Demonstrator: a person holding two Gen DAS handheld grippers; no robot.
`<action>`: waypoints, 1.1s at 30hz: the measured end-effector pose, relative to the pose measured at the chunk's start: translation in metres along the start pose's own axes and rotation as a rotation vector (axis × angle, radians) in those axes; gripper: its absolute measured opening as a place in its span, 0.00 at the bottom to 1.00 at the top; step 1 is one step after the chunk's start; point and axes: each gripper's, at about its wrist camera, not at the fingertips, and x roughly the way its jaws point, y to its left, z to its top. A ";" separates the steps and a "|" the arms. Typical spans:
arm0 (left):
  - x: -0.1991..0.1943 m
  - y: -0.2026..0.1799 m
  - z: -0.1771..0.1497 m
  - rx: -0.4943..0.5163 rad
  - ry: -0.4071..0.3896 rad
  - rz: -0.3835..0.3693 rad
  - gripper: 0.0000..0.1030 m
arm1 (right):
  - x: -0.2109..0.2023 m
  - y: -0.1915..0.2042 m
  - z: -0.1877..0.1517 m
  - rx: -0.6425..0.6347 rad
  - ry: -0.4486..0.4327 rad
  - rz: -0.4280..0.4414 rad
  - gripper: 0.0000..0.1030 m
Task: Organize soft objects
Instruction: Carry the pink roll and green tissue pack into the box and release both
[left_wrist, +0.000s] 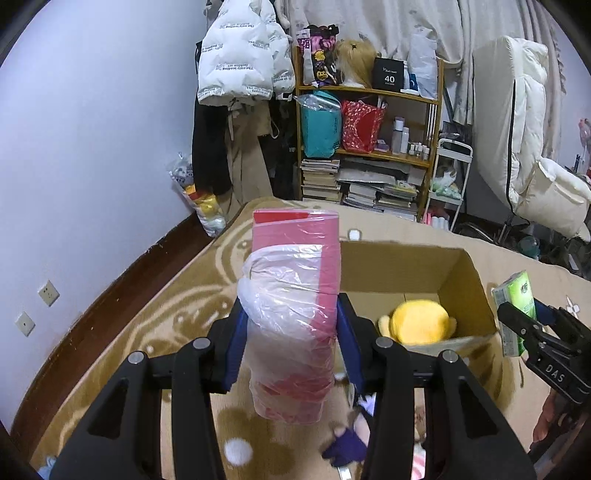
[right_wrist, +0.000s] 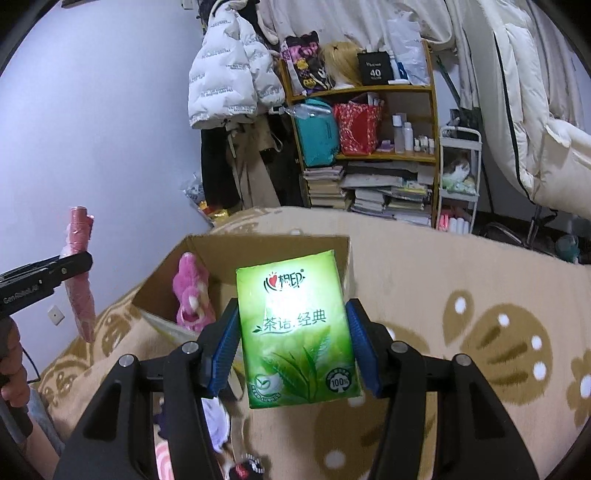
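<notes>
Left gripper (left_wrist: 291, 332) clenched on pink plastic-wrapped pack (left_wrist: 293, 314); right gripper (right_wrist: 291, 343) clenched on green tissue pack (right_wrist: 297, 332). Both were held above the blanket beside the cardboard box (left_wrist: 458, 273). Advice: carry each over the opening, lower clear of 2 plush toys, then release.

Yellow plush (left_wrist: 419, 323) blurred; purple item (left_wrist: 347, 445) partly hidden.

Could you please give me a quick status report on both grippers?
Left hand-held gripper shut on pink plastic-wrapped pack. Right hand-held gripper shut on green tissue pack. Cardboard box ahead, unobstructed.
</notes>
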 end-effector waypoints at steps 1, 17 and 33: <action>0.004 -0.001 0.005 0.004 -0.002 0.003 0.42 | 0.001 0.000 0.002 -0.002 -0.004 0.000 0.57; 0.067 -0.032 0.037 0.054 0.068 -0.098 0.43 | 0.048 0.015 0.021 -0.101 0.036 0.004 0.58; 0.082 -0.046 0.024 0.147 0.143 -0.033 0.92 | 0.040 0.003 0.025 0.018 0.016 0.015 1.00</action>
